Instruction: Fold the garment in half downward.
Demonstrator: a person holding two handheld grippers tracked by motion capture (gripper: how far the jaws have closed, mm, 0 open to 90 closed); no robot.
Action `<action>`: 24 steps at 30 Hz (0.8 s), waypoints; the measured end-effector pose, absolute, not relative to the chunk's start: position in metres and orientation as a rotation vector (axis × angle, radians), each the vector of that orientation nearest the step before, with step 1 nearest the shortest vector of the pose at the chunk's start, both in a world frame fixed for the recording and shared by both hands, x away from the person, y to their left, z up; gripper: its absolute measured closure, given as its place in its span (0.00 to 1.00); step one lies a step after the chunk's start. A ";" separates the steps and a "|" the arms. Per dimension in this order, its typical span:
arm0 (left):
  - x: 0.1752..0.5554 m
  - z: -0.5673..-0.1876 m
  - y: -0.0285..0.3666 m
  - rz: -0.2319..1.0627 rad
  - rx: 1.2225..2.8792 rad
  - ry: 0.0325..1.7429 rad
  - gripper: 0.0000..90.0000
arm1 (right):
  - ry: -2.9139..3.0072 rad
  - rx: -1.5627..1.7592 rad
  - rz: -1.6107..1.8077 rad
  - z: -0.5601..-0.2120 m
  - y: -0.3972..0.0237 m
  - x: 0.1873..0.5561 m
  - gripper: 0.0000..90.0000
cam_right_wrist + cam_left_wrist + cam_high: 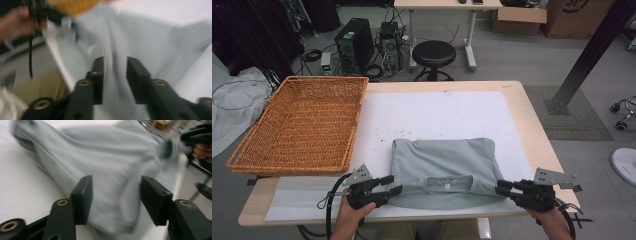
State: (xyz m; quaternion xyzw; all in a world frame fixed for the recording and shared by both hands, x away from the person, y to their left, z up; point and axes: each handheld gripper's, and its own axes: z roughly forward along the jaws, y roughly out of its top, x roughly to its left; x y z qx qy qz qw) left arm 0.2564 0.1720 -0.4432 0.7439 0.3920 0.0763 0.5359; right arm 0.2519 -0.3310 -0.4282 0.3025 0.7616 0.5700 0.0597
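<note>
A folded grey shirt lies on the bench at about six o'clock, near the front edge. The left tool stands open at the shirt's nine o'clock corner. The right tool, at its three o'clock corner, looks open through the blur, cloth between its jaws.

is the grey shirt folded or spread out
Folded: the grey shirt lies as a compact rectangle on the white mat, sleeves tucked out of sight, collar at the near edge.
</note>
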 end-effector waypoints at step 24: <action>0.366 -0.453 0.153 0.210 1.675 1.356 0.61 | 2.254 1.354 1.164 -0.447 -0.284 0.384 0.80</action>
